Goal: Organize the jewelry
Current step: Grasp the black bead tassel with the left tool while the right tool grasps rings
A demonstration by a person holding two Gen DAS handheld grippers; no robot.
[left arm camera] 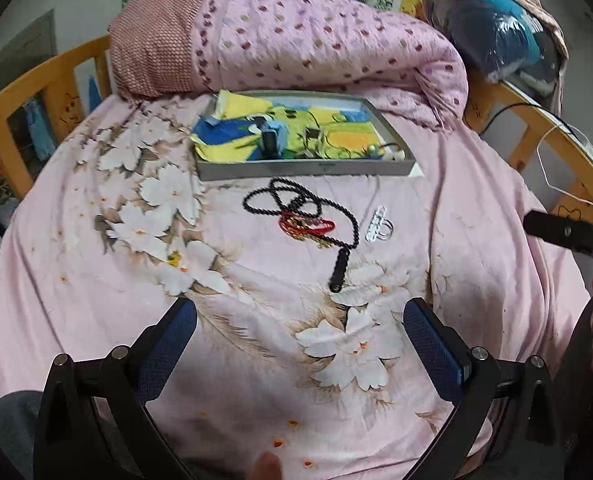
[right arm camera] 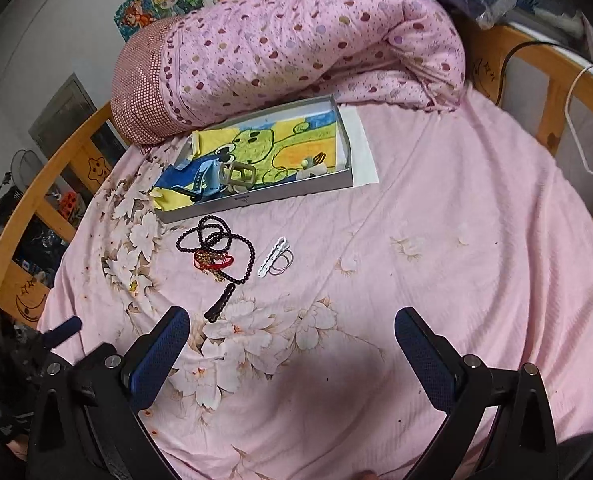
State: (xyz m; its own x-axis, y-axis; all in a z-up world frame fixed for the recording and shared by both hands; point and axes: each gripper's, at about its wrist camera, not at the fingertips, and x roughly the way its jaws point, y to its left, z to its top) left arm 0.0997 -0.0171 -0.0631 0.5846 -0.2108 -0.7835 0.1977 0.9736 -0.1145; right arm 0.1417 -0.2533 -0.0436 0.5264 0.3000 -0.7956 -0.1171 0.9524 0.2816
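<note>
- Left tool [left arm camera: 300, 344]: jaws spread wide, nothing between the blue pads; it hovers over the bed sheet [left arm camera: 96, 320], short of the jewelry.
- Right tool [right arm camera: 292, 352]: jaws likewise wide apart and empty, above the sheet's flower print, well to the right of the jewelry cluster.
- Black bead necklace [left arm camera: 296, 204]: lies loose on the sheet just in front of the tray, looped over itself; its dark pendant [left arm camera: 339, 270] trails toward the left tool, ending near the gap between the pads without touching them.
- Red cord bracelet [left arm camera: 308, 226]: tangled among the bead loops, with a gold chain [left arm camera: 324, 243] partly under it (the chain's exact run is hard to make out).
- White clip [left arm camera: 375, 224]: just right of the beads, apart from them; thin rings [left arm camera: 385, 231] touch its right side.
- Grey tray [left arm camera: 308, 170]: on the sheet behind the cluster, its far edge against the rolled pink quilt [left arm camera: 296, 36]. A yellow, green and blue drawing lines the floor.
- Tray contents, seen from the right wrist: a blue watch [right arm camera: 206, 182] at the left end, a pale buckle [right arm camera: 240, 176] beside it, a small pearl piece [right arm camera: 307, 164] and a dark hair tie [right arm camera: 320, 157] toward the right end.
- Wooden bed rail [left arm camera: 28, 92] runs round the mattress on both sides.
- Part of the right tool's black frame enters the left wrist view at the right edge.
</note>
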